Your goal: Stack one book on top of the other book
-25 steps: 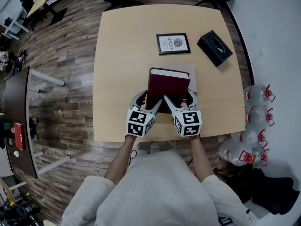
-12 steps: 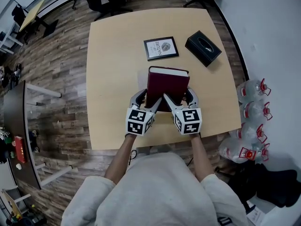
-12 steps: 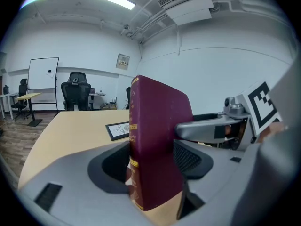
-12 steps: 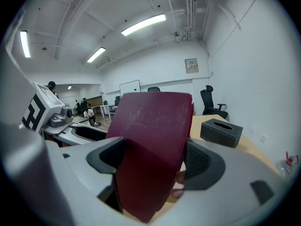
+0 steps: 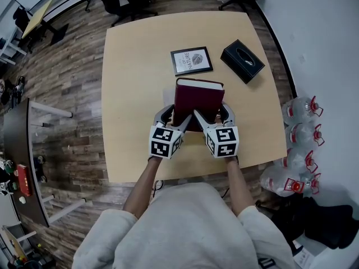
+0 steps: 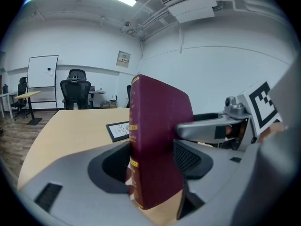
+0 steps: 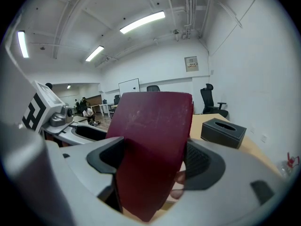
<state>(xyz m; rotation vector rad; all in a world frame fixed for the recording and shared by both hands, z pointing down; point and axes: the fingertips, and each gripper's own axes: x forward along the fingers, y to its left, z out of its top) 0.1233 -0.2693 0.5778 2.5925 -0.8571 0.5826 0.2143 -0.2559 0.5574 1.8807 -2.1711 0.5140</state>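
In both hand-held grippers [image 5: 175, 117] [image 5: 212, 117], jaws wide, a maroon book [image 5: 197, 98].

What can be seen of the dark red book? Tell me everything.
The book is a thick hardback with a dark red, slightly scuffed cover, gold bands on its spine and pale page edges along its far side. It is closed and stands steeply on end over the table. The left gripper and the right gripper each clamp its near, lower part, with one jaw against each cover.
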